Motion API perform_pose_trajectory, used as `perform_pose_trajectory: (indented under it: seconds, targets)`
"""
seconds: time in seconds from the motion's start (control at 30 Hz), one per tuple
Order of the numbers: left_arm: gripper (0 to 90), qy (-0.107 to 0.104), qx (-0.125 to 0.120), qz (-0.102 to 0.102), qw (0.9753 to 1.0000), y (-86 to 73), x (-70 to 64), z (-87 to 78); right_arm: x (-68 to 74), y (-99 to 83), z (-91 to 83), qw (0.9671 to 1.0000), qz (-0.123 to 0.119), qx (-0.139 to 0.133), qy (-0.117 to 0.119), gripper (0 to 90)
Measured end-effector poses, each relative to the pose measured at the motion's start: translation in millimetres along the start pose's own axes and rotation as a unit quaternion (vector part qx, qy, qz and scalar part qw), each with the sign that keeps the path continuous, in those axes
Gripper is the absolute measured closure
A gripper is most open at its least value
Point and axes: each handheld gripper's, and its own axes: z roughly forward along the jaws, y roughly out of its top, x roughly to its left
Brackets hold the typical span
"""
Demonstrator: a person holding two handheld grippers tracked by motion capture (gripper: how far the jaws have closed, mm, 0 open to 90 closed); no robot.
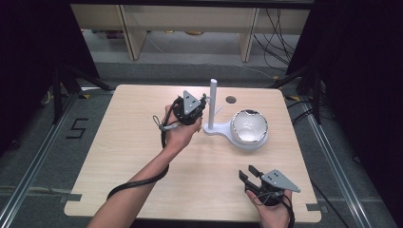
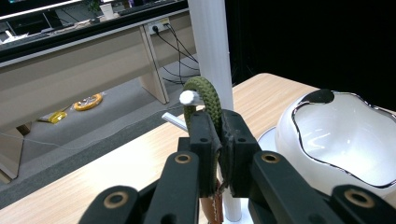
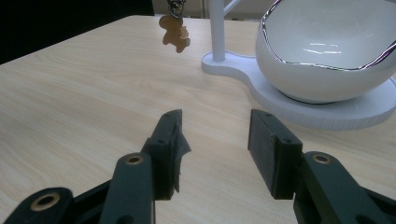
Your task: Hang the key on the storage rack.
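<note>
My left gripper (image 2: 220, 135) is shut on a dark green cord loop (image 2: 205, 95), from which a brown leather charm (image 3: 175, 32) hangs above the table. The top of the loop sits at the tip of a short white peg (image 2: 189, 97) that sticks out from the white pole (image 2: 212, 46). I cannot tell whether the loop is over the peg. In the high view the left gripper (image 1: 202, 102) is right beside the pole (image 1: 213, 102). My right gripper (image 1: 247, 172) stands open near the front right of the table, with nothing between its jaws (image 3: 215, 135).
The pole rises from a white base (image 1: 216, 129) that also carries a white bowl (image 1: 249, 126) with a silver rim. A dark round hole (image 1: 231, 99) lies in the table behind it. Desks and cables stand beyond the far edge.
</note>
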Motion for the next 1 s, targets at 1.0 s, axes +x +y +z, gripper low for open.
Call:
perform_pose_trajectory:
  seconds: [1.0]
  targets:
    - [72.6, -0.031, -0.015, 0.011, 0.9993, -12.9, 0.7, -26.9, -3.4, -0.7, -1.3, 1.0, -0.002, -0.002, -0.005, 55.0]
